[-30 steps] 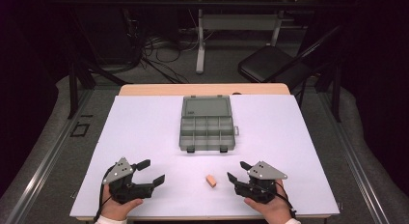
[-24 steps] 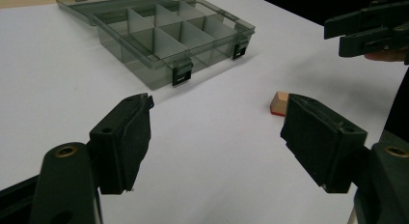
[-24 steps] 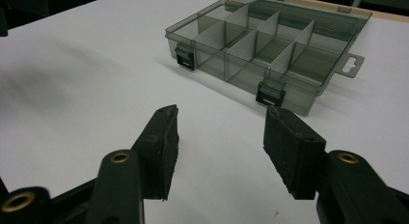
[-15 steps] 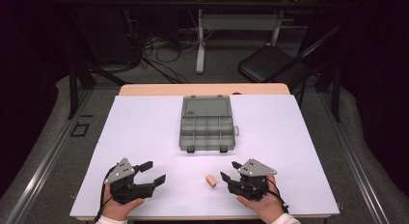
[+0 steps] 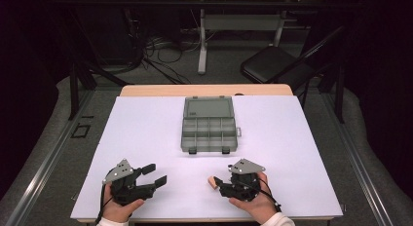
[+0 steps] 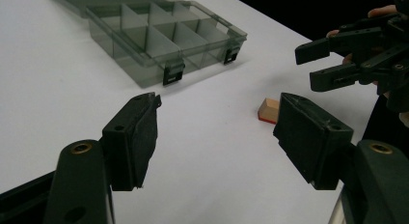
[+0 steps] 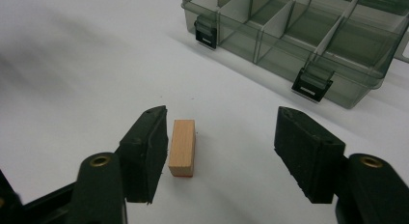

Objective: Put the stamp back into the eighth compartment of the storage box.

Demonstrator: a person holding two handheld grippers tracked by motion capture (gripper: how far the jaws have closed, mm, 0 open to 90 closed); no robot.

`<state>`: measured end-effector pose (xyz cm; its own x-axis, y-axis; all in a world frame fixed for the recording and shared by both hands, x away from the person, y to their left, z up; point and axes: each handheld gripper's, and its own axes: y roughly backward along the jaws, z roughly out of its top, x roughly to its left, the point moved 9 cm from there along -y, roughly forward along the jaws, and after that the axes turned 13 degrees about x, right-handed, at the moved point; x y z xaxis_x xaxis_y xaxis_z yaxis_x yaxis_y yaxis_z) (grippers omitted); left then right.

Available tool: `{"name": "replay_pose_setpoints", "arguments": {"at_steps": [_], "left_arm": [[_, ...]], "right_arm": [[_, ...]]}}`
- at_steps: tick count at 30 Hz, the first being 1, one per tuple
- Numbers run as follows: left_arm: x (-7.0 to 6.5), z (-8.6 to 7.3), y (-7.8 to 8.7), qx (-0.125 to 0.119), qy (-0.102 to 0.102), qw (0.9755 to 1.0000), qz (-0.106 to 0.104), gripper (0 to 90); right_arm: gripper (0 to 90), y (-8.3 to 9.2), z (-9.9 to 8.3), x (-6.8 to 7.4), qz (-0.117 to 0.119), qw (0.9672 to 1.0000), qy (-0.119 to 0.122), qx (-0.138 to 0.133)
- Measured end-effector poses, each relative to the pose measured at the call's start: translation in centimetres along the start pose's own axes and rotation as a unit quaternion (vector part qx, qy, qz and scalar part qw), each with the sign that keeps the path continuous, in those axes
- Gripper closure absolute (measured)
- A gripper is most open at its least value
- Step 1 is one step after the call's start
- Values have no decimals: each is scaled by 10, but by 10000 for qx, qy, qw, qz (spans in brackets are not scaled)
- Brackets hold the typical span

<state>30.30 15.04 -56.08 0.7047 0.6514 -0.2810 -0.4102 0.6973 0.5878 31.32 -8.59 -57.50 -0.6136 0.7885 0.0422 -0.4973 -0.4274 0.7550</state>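
A small wooden block (image 7: 183,147) with a red underside lies flat on the white table (image 5: 146,133). My right gripper (image 7: 219,151) is open around it, the block close to the left jaw and not squeezed. From above, the block (image 5: 212,182) sits at the tips of the right gripper (image 5: 220,184). My left gripper (image 5: 155,175) rests open near the front left edge with nothing between its jaws; in its own view that left gripper (image 6: 217,132) looks toward the block (image 6: 268,110) and the right gripper (image 6: 320,64) beyond. A grey compartment box (image 5: 209,126) lies open mid-table.
The box (image 7: 308,35) has several empty compartments and two front latches, its lid folded back. A black chair (image 5: 277,65), table legs and cables stand on the floor beyond the far edge. A person's hands (image 5: 253,206) hold both grippers at the near edge.
My right gripper has slid left along the front of the table until its open jaws straddle the wooden block. The left gripper has stayed put.
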Motion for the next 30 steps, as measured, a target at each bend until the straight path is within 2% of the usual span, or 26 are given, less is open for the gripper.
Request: {"name": "replay_pose_setpoints", "arguments": {"at_steps": [7, 14, 21, 30], "left_arm": [[2, -1, 1, -63, 7, 9998, 181, 369], [3, -4, -2, 109, -67, 9995, 281, 404], [5, -7, -5, 291, -66, 9989, 352, 396], [10, -10, -6, 412, 47, 9984, 379, 329]], "right_arm": [[497, -8, -5, 7, 89, 9999, -31, 81], [530, -17, -8, 11, 100, 9998, -35, 139], [548, -27, -7, 15, 123, 9997, -122, 179], [577, -35, -10, 18, 158, 9994, -188, 261]]}}
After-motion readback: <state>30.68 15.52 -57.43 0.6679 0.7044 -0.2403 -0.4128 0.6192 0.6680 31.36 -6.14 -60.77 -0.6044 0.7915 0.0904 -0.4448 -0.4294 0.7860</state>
